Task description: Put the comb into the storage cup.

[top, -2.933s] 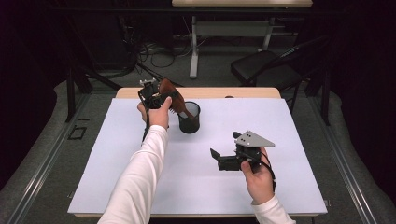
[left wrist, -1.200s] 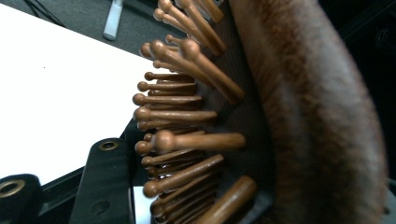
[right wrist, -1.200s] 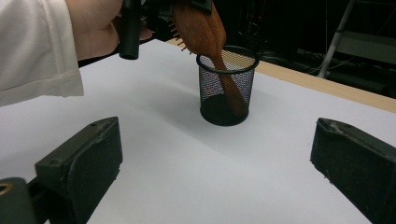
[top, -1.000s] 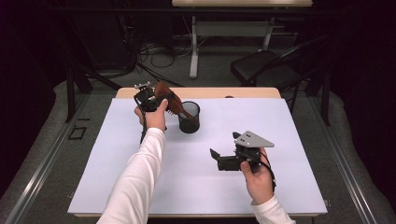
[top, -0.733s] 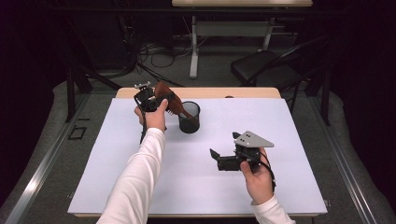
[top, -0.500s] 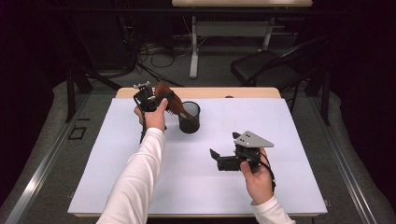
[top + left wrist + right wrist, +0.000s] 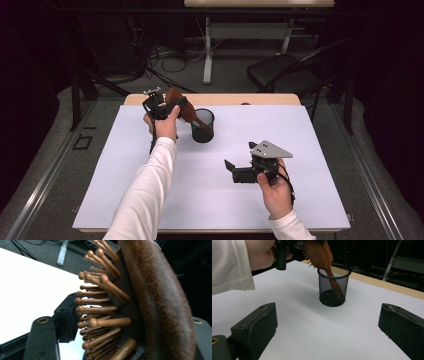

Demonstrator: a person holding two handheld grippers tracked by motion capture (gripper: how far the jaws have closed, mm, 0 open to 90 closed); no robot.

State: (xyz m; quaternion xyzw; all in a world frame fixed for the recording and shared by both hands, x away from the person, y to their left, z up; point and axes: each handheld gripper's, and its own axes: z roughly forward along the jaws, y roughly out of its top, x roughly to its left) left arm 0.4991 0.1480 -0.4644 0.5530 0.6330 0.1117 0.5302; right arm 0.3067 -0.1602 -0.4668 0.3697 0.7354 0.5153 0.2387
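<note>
Brown wooden hairbrush (image 7: pixel 181 106), clamped in left tool (image 7: pixel 165 106) upper left, handle inside black mesh cup (image 7: pixel 202 126); right tool (image 7: pixel 239 172) open.

One wooden hairbrush (image 7: pixel 176 98), between the left gripper's (image 7: pixel 159 106) fingers (image 7: pixel 41 340). One black mesh cup (image 7: pixel 202 125), ahead of the right gripper's (image 7: pixel 235 172) fingers (image 7: pixel 254 325). Two grippers.
</note>
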